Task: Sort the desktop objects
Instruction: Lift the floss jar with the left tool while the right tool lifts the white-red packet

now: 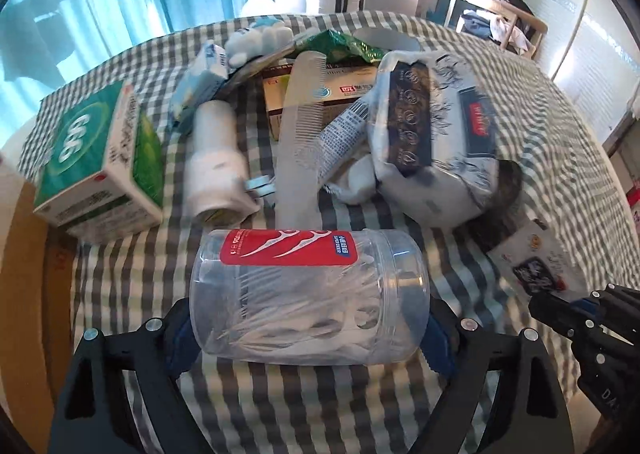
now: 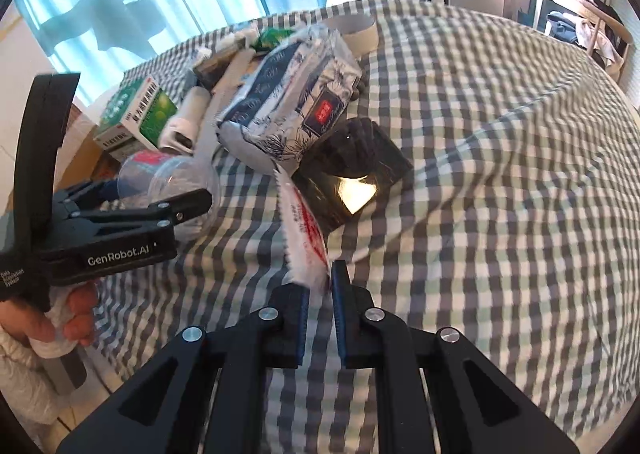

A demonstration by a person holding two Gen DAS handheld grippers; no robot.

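A clear plastic jar (image 1: 310, 298) of floss picks with a red label lies on its side on the checked cloth, nearest the front of the pile. Behind it lie a white comb (image 1: 298, 138), a white bottle (image 1: 216, 170) on its side, a green-and-white box (image 1: 100, 158) tilted to the left, and a tissue pack (image 1: 432, 134) printed in dark blue and white. A small white-and-red sachet (image 2: 304, 238) with a serrated edge stands lifted off the cloth, just beside a shiny black square box (image 2: 352, 178).
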